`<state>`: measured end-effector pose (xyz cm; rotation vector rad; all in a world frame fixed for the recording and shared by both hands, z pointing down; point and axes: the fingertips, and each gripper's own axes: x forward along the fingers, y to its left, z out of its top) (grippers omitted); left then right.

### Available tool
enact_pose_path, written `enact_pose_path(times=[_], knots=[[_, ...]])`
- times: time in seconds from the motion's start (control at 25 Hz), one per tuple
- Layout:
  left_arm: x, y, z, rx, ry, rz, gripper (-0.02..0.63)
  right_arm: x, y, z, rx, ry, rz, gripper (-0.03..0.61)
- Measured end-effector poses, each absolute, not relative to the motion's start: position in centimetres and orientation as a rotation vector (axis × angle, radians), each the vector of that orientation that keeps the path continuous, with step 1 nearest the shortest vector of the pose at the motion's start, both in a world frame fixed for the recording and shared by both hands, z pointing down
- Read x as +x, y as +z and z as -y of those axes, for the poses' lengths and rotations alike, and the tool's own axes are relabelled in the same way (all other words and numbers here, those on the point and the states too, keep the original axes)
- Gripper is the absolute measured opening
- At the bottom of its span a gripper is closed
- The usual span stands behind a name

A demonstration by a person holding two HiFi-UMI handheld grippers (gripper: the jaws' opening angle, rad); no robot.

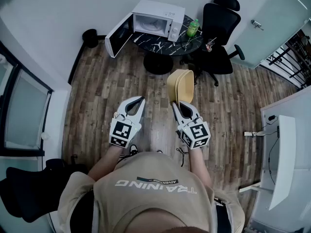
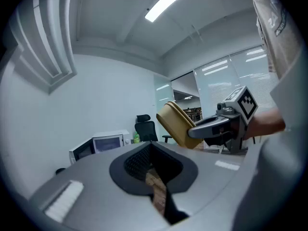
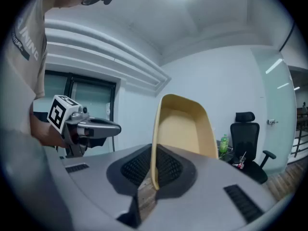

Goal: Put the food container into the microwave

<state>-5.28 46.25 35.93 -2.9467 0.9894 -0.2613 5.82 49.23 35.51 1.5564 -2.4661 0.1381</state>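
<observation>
A tan food container (image 1: 181, 85) hangs tilted over the wood floor, its rim pinched in my right gripper (image 1: 179, 103), which is shut on it. The right gripper view looks into the container (image 3: 185, 129), with its rim edge running between the pads of the right gripper (image 3: 153, 177). My left gripper (image 1: 140, 101) is held level beside it, apart from the container, shut and empty. The white microwave (image 1: 158, 18) stands ahead on a round black table (image 1: 192, 41), its door (image 1: 118, 37) swung open to the left. The left gripper view shows the container (image 2: 175, 121) and the microwave (image 2: 103, 143).
A green bottle (image 1: 193, 27) stands on the table right of the microwave. A black office chair (image 1: 218, 33) sits behind the table at right. A white desk (image 1: 286, 144) lies at the right edge, and another dark chair (image 1: 29, 188) at lower left.
</observation>
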Motion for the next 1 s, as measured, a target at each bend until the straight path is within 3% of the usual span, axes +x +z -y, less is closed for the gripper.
enact_pose_path(times=[1.0], knots=[[-9.5,40.3,-34.7,-3.022,-0.288,-0.867,-0.009,0.9,40.8,-40.2,1.581,0.288,2.314,0.026]])
